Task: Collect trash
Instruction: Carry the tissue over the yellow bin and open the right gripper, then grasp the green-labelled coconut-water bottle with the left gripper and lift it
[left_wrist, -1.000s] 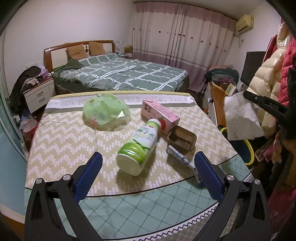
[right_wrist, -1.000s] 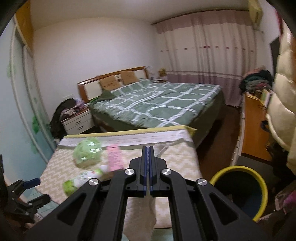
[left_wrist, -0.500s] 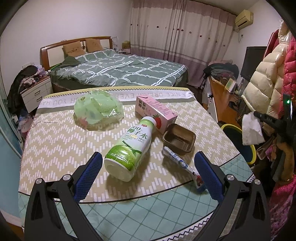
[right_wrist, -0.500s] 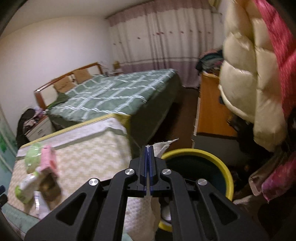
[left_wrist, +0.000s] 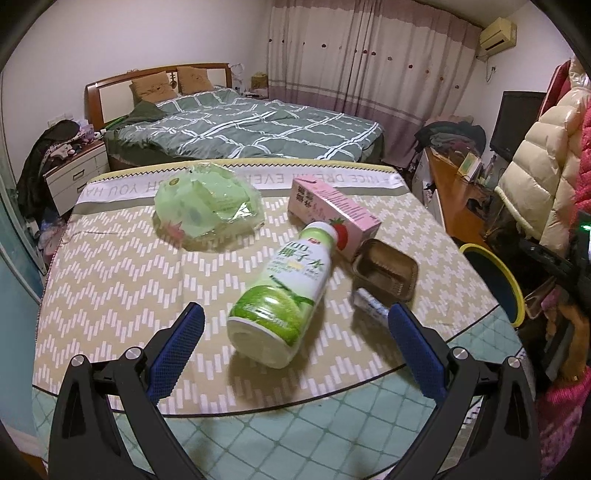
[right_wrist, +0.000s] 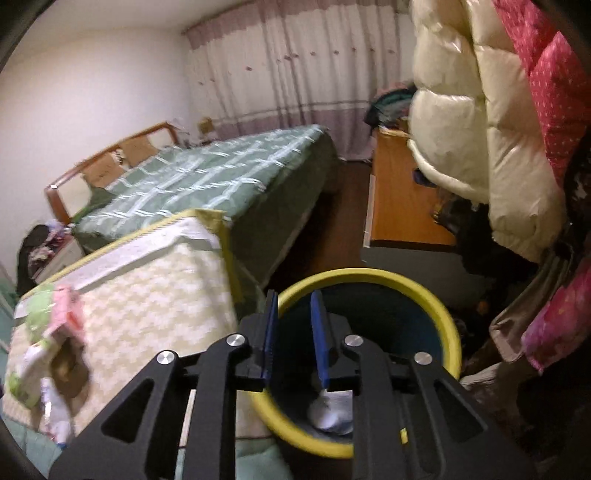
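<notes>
While the right gripper (right_wrist: 293, 332) hangs over the yellow-rimmed bin (right_wrist: 369, 275) with its jaws just parted and nothing between them, a crumpled white tissue (right_wrist: 330, 411) lies inside the bin below. The left gripper (left_wrist: 293, 349), spread wide and empty, faces the table (left_wrist: 110, 266) and is the nearer tool to what remains. The coconut-water bottle (left_wrist: 284, 291) lies on its side just ahead of the pads, base toward them, its long axis running away to the right. Five pieces wait on the table: one bottle, one pink carton (left_wrist: 332, 214), one brown tray (left_wrist: 386, 267), one green plastic bag (left_wrist: 205, 208) and one small tube (left_wrist: 371, 304) toward the near right edge.
</notes>
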